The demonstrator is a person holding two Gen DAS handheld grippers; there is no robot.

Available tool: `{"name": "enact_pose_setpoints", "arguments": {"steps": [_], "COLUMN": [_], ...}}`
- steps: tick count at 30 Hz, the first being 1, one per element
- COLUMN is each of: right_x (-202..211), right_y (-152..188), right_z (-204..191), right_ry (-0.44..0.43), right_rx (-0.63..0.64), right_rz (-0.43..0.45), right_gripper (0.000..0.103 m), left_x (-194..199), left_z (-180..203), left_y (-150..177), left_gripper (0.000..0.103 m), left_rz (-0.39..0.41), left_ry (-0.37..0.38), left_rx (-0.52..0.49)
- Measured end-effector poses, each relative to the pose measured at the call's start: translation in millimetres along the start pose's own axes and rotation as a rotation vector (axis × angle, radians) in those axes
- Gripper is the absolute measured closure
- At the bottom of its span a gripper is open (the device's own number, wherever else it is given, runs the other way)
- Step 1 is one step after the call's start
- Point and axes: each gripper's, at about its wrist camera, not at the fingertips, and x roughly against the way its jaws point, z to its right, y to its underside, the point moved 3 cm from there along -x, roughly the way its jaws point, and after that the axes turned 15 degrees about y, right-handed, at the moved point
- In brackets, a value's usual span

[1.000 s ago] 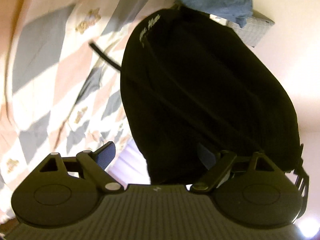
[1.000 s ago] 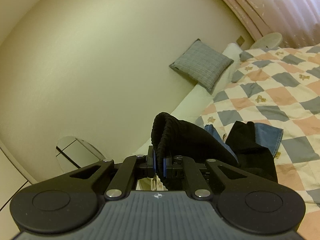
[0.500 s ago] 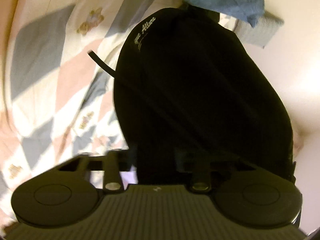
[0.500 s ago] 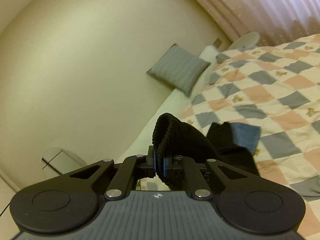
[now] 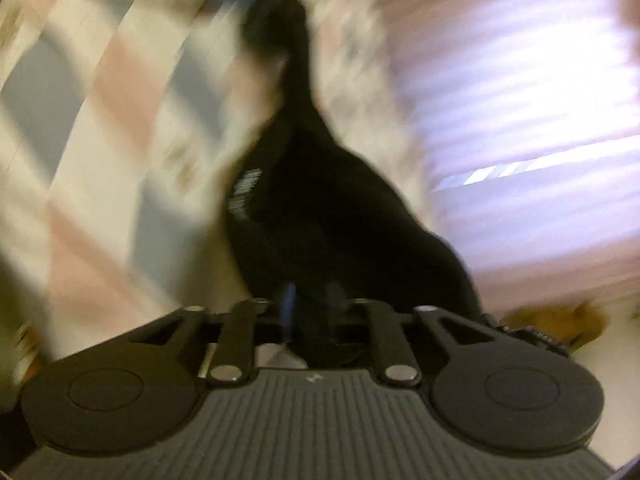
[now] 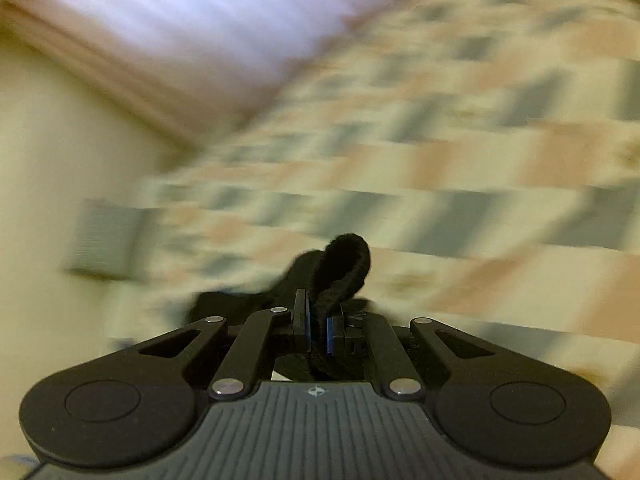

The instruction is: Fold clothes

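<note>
1. Both wrist views are heavily smeared, so fine detail away from the tongs is hard to read.
2. The left tongs (image 5: pixel 310 300) are drawn close together with the black garment (image 5: pixel 320 208) filling the narrow gap between them; they appear clamped on its edge, though blur softens the contact.
3. From the left tongs the garment stretches straight ahead, broad just beyond the tips and narrowing to a thin dark end far ahead.
4. A patch of pale lettering (image 5: pixel 245 196) sits on the cloth, ahead and to the left of the left tongs; it cannot be read.
5. The checked quilt (image 5: pixel 100 128) on the bed, in pink, grey and cream squares, lies to the left of and beyond the left tongs.
6. A bright curtain (image 5: pixel 520 120) fills the area ahead and to the right of the left tongs.
7. The right tongs (image 6: pixel 318 326) are pinched on a thick ribbed edge of the same black garment (image 6: pixel 344 264), whose rolled band loops up just beyond the tips.
8. More of the black cloth hangs to the left of and below the right tongs.
9. The quilt (image 6: pixel 460 140) spreads ahead and to the right of the right tongs.
10. A grey cushion (image 6: pixel 106 242) lies well to the left of the right tongs, and the curtain (image 6: pixel 180 12) is far ahead to the left.
</note>
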Motion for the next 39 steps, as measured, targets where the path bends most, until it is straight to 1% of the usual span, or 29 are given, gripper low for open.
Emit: {"name": "enact_pose_setpoints", "arguments": {"steps": [2,4,5,6,7,8,10,11,13,15,16,17,18,19,20,21,23,24,27,29,30,31,33,34,35,36,37,38,39], "right_x": [-45,-86,-96,-105,-115,-119,-128,-134,-145,-153,-157,-161,-166,-170,-174,-178,-186,-189,-197,-197,-199,-205,-224,-234,-245,-251,-257,-253,-249], "right_y": [7,12,11,10,9,3,-8,-14,-23,-28,-31,-34,-36,-38,-40,-43,-50,-54,-61,-63,-62,-59,-51,-45,-40,-35,-31,-31,-31], "right_z": [48,81,91,100,110,117,130,140,153,162,166,171,175,179,183,187,200,207,225,234,236,238,239,239,239,236,234,227,220], "right_ry": [0.117,0.185,0.19,0.194,0.195,0.151,0.065,0.039,0.0,-0.029,-0.044,-0.059,-0.076,-0.082,-0.088,-0.093,-0.092,-0.089,-0.104,-0.129,-0.138,-0.151,-0.164,-0.165,-0.166,-0.179,-0.191,-0.19,-0.19], "right_rx": [-0.034,-0.02,0.013,0.045,0.077,0.08,0.088,0.119,0.162,0.189,0.203,0.216,0.221,0.214,0.208,0.201,0.144,0.114,0.054,0.046,0.047,0.04,-0.009,-0.043,-0.077,-0.115,-0.151,-0.151,-0.148], "right_rz": [-0.074,-0.131,-0.124,-0.117,-0.112,-0.125,-0.151,-0.168,-0.201,-0.235,-0.251,-0.268,-0.283,-0.293,-0.303,-0.313,-0.316,-0.315,-0.316,-0.309,-0.318,-0.338,-0.391,-0.421,-0.449,-0.458,-0.465,-0.441,-0.415], "right_gripper": [0.095,0.095,0.094,0.094,0.093,0.093,0.091,0.09,0.089,0.086,0.084,0.078,0.074,0.072,0.068,0.067,0.047,0.044,0.044,0.044,0.043,0.041,0.036,0.036,0.038,0.045,0.081,0.092,0.093], "left_x": [-23,-45,-56,-67,-79,-91,-101,-106,-126,-133,-137,-139,-142,-145,-148,-152,-158,-161,-168,-173,-175,-178,-188,-193,-198,-202,-196,-190,-183], "left_z": [-28,-56,-70,-84,-87,-88,-90,-91,-105,-117,-123,-125,-126,-126,-125,-124,-120,-118,-119,-119,-119,-119,-123,-124,-123,-122,-114,-106,-97], "left_y": [21,41,52,62,71,80,110,125,145,169,182,187,193,195,198,200,203,204,200,198,197,196,189,186,182,178,175,171,167], "left_gripper": [0.079,0.078,0.073,0.071,0.067,0.06,0.054,0.053,0.053,0.053,0.053,0.052,0.052,0.049,0.042,0.039,0.033,0.032,0.032,0.033,0.033,0.033,0.033,0.035,0.055,0.066,0.083,0.097,0.098], "left_rz": [-0.046,-0.093,-0.116,-0.139,-0.136,-0.127,-0.092,-0.074,-0.029,0.029,0.058,0.085,0.111,0.138,0.164,0.191,0.213,0.224,0.186,0.16,0.147,0.134,0.126,0.121,0.111,0.101,0.112,0.123,0.134], "left_ry": [-0.07,-0.141,-0.176,-0.211,-0.225,-0.206,-0.217,-0.223,-0.25,-0.249,-0.249,-0.233,-0.218,-0.203,-0.188,-0.173,-0.14,-0.123,-0.139,-0.15,-0.156,-0.161,-0.161,-0.161,-0.165,-0.168,-0.153,-0.136,-0.12], "left_rx": [0.048,0.096,0.12,0.144,0.144,0.146,0.133,0.127,0.141,0.188,0.212,0.227,0.24,0.237,0.234,0.231,0.215,0.207,0.176,0.154,0.144,0.133,0.149,0.158,0.153,0.147,0.127,0.106,0.084]}}
